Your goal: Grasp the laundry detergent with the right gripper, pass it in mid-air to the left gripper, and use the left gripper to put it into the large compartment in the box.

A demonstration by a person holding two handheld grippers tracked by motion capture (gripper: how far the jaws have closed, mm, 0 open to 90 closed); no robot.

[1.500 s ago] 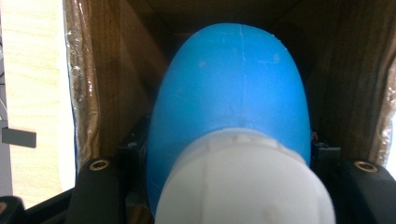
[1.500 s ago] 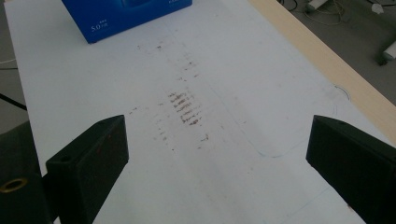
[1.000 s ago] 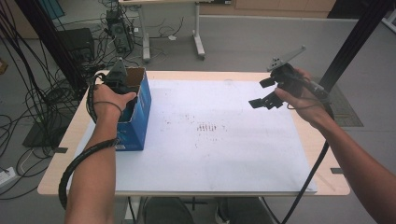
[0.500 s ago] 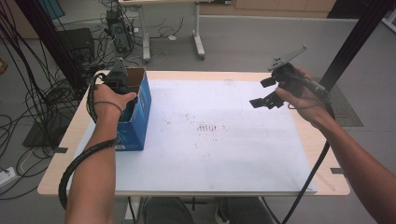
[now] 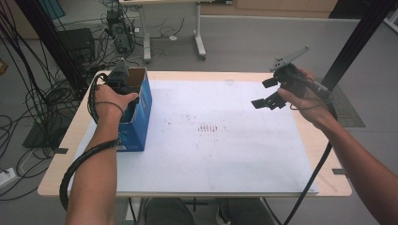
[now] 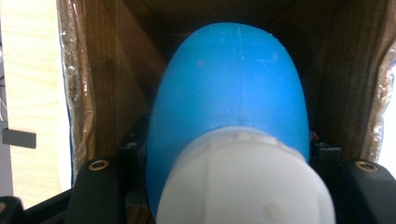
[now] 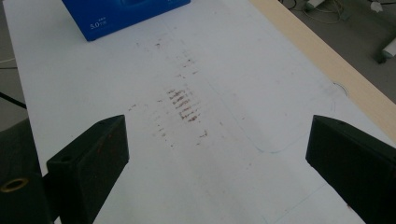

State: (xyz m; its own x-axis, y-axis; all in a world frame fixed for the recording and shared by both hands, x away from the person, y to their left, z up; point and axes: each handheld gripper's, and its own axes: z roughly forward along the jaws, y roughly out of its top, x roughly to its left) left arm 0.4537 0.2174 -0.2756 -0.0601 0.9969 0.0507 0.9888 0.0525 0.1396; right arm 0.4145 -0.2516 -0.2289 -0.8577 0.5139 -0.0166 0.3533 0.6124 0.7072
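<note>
A blue cardboard box [image 5: 137, 116] stands open-topped at the table's left side, and its lower corner also shows in the right gripper view [image 7: 121, 14]. My left gripper [image 5: 118, 79] reaches down into it. In the left gripper view, a rounded blue bottle [image 6: 229, 88] with a white cap [image 6: 243, 182] sits between the brown inner walls [image 6: 107, 84], with my left gripper [image 6: 224, 149] shut on its sides. My right gripper [image 5: 264, 93] hangs above the table's right side, open with nothing between its fingers [image 7: 217, 158].
A white sheet [image 5: 225, 159] covers most of the wooden table [image 5: 56, 180], with brown smudges [image 5: 209, 127] at its middle. Cables and desk legs clutter the floor beyond the far edge. A dark post [image 5: 356, 42] rises at the right.
</note>
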